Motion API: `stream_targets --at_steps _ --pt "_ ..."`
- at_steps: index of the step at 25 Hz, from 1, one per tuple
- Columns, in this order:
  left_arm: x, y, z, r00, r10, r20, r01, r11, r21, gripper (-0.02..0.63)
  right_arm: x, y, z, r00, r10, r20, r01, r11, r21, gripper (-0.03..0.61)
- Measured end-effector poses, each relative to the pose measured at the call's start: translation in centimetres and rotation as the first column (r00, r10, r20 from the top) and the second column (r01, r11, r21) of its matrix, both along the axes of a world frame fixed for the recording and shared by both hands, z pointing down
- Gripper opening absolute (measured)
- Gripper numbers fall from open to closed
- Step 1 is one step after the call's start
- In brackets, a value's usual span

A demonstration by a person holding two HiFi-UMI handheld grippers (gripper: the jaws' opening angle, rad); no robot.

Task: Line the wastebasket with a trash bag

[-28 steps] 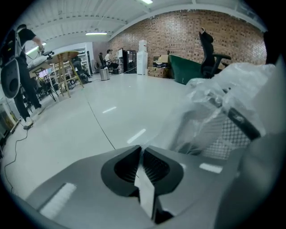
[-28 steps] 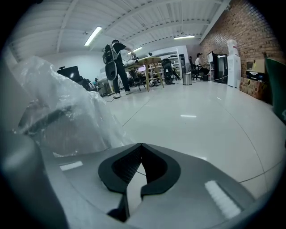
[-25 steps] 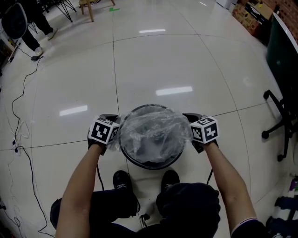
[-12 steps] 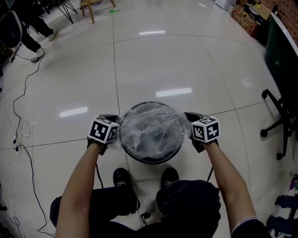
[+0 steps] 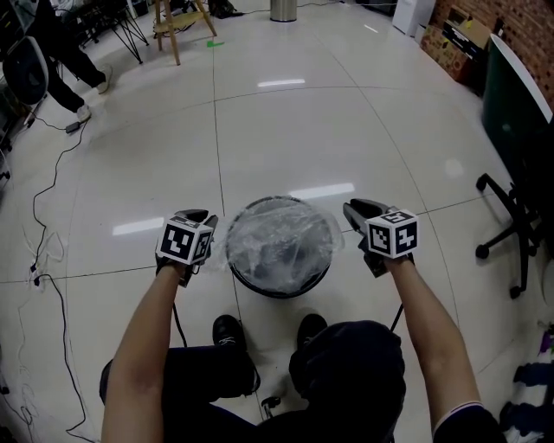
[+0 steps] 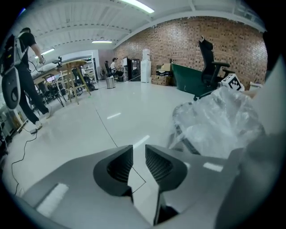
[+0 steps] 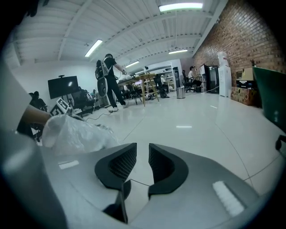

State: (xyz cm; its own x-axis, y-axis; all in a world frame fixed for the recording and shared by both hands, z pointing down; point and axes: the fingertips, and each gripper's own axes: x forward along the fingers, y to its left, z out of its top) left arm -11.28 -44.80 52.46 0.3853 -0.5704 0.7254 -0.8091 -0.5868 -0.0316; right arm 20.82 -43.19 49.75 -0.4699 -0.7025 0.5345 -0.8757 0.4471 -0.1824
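A round black wastebasket (image 5: 279, 285) stands on the floor in front of me, with a clear trash bag (image 5: 279, 238) puffed over its rim. My left gripper (image 5: 208, 218) hovers just left of the rim and my right gripper (image 5: 351, 210) just right of it, both clear of the plastic. Both sets of jaws have just been opening, and only floor shows in the gaps. The left gripper view has the bag (image 6: 221, 120) to the right of the left gripper (image 6: 139, 154); the right gripper view has the bag (image 7: 76, 132) to the left of the right gripper (image 7: 142, 154).
My shoes (image 5: 228, 330) stand just behind the basket. A black office chair (image 5: 511, 216) is at the right, cables (image 5: 39, 260) trail along the left floor, and a person (image 5: 52, 39) stands far left. A wooden stool (image 5: 177, 22) and a bin (image 5: 283, 9) are far ahead.
Both grippers let go of the bag's edge and rose away from the basket rim, the right one further. The bag stays draped over the rim.
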Motion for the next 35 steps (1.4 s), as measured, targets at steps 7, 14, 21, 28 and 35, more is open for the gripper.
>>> stream_targets --at_steps 7,14,21,28,35 --pt "2.2 2.1 -5.4 0.995 0.052 -0.086 -0.047 0.997 0.057 0.084 -3.0 -0.3 -6.8 0.997 -0.074 0.025 0.071 0.993 0.095 0.072" --pt "6.2 5.9 -7.0 0.975 0.178 -0.132 -0.175 0.984 0.034 0.084 -6.7 1.5 -7.5 0.987 -0.159 -0.008 0.159 0.985 0.072 0.074" --pt "8.4 8.0 -5.5 0.969 0.227 -0.096 -0.228 0.974 -0.005 0.077 -7.4 4.7 -6.1 0.982 -0.19 -0.012 0.19 0.981 0.038 0.074" --pt "8.7 10.2 -6.0 0.961 0.263 -0.084 -0.264 0.964 0.002 0.011 -6.9 7.4 -5.4 0.978 -0.209 -0.005 0.209 0.978 0.015 0.071" --pt "9.9 13.9 -6.9 0.936 0.333 -0.114 -0.334 0.942 0.004 0.011 -7.5 10.5 -4.3 0.971 -0.237 -0.007 0.237 0.971 -0.028 0.061"
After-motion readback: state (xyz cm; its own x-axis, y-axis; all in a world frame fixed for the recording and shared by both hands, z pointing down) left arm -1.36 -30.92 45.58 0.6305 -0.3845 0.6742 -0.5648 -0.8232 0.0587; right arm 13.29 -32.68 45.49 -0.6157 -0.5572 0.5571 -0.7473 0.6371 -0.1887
